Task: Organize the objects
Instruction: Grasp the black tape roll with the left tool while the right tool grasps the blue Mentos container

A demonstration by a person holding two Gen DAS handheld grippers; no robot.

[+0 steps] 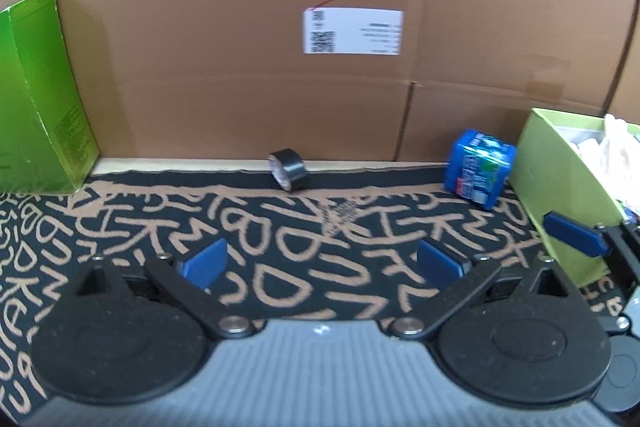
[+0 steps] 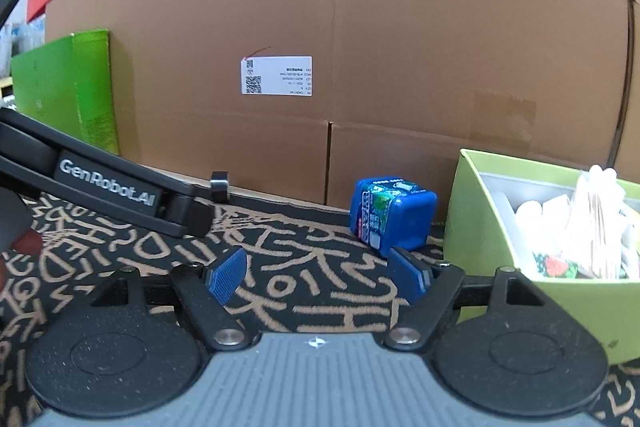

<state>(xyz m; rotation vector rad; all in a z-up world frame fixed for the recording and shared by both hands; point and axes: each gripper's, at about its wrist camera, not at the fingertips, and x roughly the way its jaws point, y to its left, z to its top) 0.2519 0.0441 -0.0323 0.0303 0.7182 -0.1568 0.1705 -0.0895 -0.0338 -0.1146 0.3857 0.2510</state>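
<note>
Grippers hovering over a black cloth scrawled with tan lettering [image 1: 280,227], both empty-handed. Left gripper [image 1: 324,265] standing with blue pads [image 1: 204,263] spread wide, nothing between them, aiming toward a small roll of black tape [image 1: 289,169] tipped on its edge at the foot of a large brown cardboard carton [image 1: 280,87]. Right gripper [image 2: 318,273] likewise gaping, pads apart and bare, pointing at a blue plastic-wrapped cube-shaped pack [image 2: 390,217] lying tilted on the cloth just beside an open light-green cardboard box [image 2: 472,227]. Box already holding white packets and a bundle of wooden sticks [image 2: 600,223]. Tall bright-green carton [image 1: 36,99] standing well apart on the far left.

Judging the step in hand: closing in on the blue pack for a pick and a short transfer into the open box. Doing it well probably meaning squaring the jaws to two opposite flat faces rather than a corner, since the pack is sitting askew and looking slick under its wrapper. Bringing the pads down level with the pack's middle, then squeezing gently, likely guarding against a slip or a crushed side. Keeping the nearer pad clear of the box wall on approach, the gap there appearing tight. Leaving the tape roll for the left gripper, gripping across its flat faces to stop it rolling away.
</note>
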